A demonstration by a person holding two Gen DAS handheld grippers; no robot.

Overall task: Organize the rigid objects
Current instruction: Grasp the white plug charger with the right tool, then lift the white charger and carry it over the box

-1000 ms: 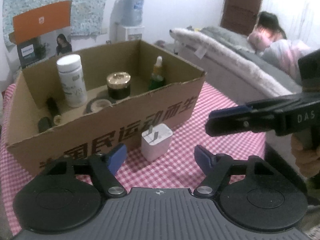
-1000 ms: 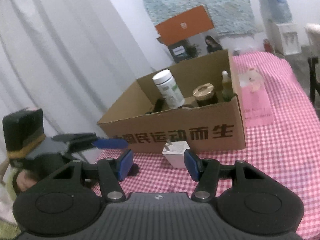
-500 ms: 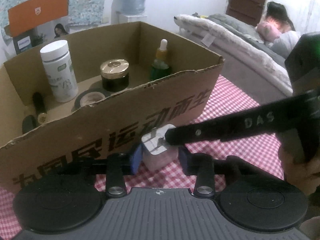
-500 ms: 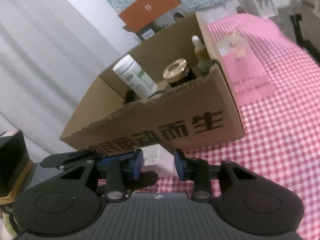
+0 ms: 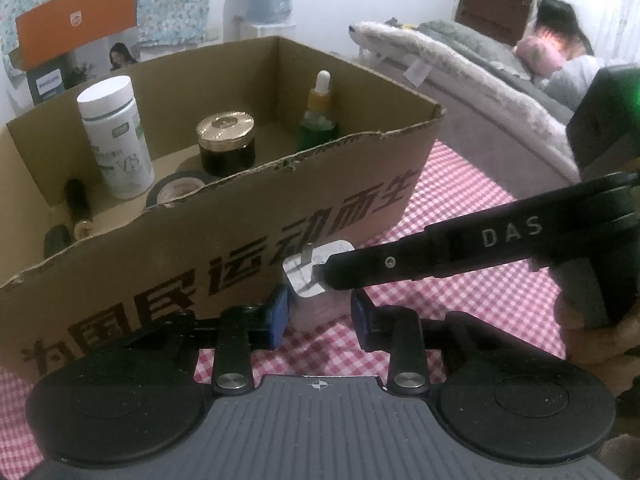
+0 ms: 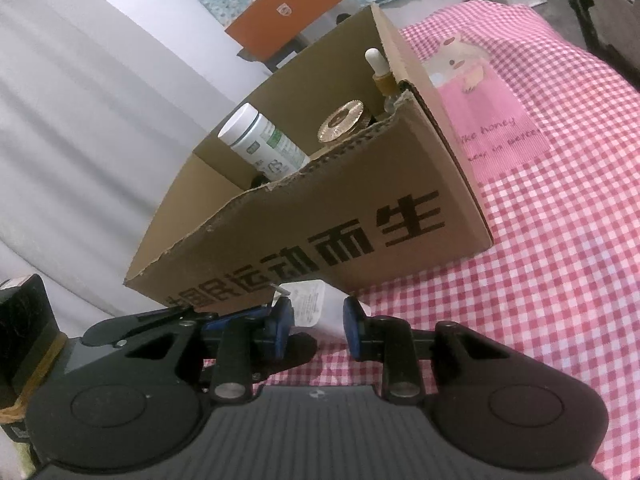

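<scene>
Both grippers bracket white charger, grip unclear; only left view shows tape roll.

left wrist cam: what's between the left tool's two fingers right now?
The white charger, standing on the checkered cloth against the cardboard box. The right tool reaches across its top. Left wrist view shows it.
</scene>
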